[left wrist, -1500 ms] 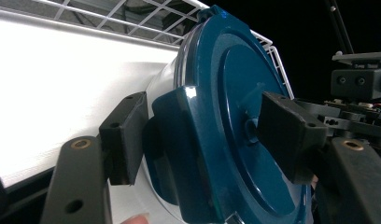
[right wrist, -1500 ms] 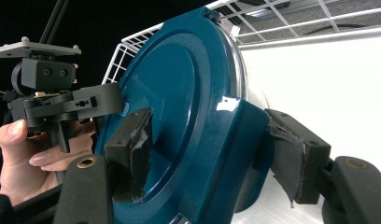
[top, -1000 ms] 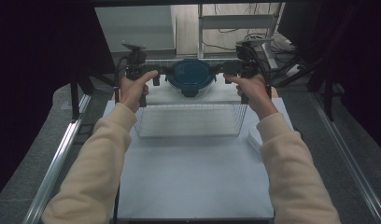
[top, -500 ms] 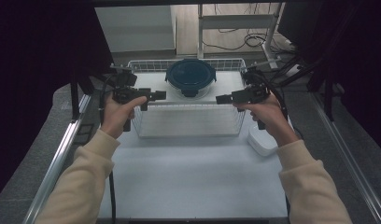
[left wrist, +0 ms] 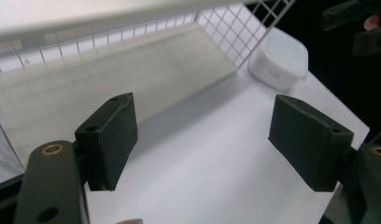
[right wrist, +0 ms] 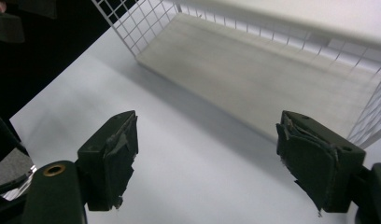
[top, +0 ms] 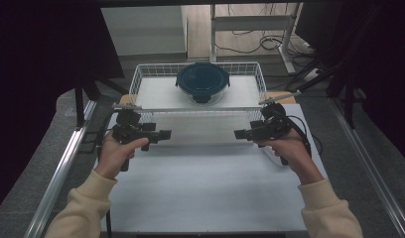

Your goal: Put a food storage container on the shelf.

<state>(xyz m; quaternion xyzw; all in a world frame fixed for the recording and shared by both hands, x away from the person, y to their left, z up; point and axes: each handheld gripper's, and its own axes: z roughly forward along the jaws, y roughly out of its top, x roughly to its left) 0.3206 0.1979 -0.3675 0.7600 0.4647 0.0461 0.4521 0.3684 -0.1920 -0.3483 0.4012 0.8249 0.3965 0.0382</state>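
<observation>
A round dark blue lidded container (top: pixel 203 82) sits on the top tier of a white wire rack (top: pixel 190 109) at the back of the table. In front of the rack, my left gripper (top: pixel 166 134) and right gripper (top: pixel 237 134) point toward each other above the white table top. My left gripper (left wrist: pixel 202 140) is open with nothing between its pads. My right gripper (right wrist: pixel 205 158) is open too. Its jaws have just been closing a little, with nothing between them.
A small white lidded box (left wrist: pixel 278 58) stands on the table beside the rack's right end. The rack's lower shelf (right wrist: pixel 272 79) is bare. The white table top (top: pixel 205 193) lies in front of the rack. Metal rails (top: pixel 56 183) run along both sides.
Both hands have drawn back from the sides of the blue container, toward the person and downward. They now hover in front of the rack. The container stays on the top tier.
</observation>
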